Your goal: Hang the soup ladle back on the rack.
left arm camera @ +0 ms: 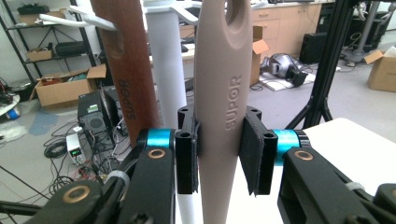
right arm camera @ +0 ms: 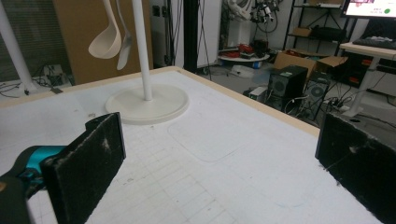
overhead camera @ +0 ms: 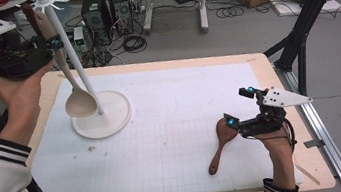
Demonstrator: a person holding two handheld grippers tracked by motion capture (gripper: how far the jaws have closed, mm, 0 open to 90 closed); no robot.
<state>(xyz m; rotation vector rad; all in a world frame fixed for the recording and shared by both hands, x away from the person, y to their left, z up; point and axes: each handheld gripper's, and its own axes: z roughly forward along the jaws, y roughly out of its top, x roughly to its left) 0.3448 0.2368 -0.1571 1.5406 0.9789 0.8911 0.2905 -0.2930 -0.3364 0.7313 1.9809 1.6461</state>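
High view: our left gripper (overhead camera: 50,47) holds the pale spoon (overhead camera: 80,102) by its handle beside the white rack (overhead camera: 102,116), bowl hanging down, long axis near upright. Our right gripper (overhead camera: 241,109) rests on the table (overhead camera: 172,126), jaws wide, just beside the brown spatula (overhead camera: 221,142).

Left gripper view: pads clamp the pale handle; its eye sits level with the rack's hooks (left arm camera: 70,21), where a brown utensil (left arm camera: 126,70) hangs.

Right gripper view: jaws spread, nothing between.

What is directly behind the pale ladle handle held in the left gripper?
Behind the pale ladle handle stand the white rack pole and a brown wooden handle on a hook. The left gripper fingers and the handle cover the pole's lower part.
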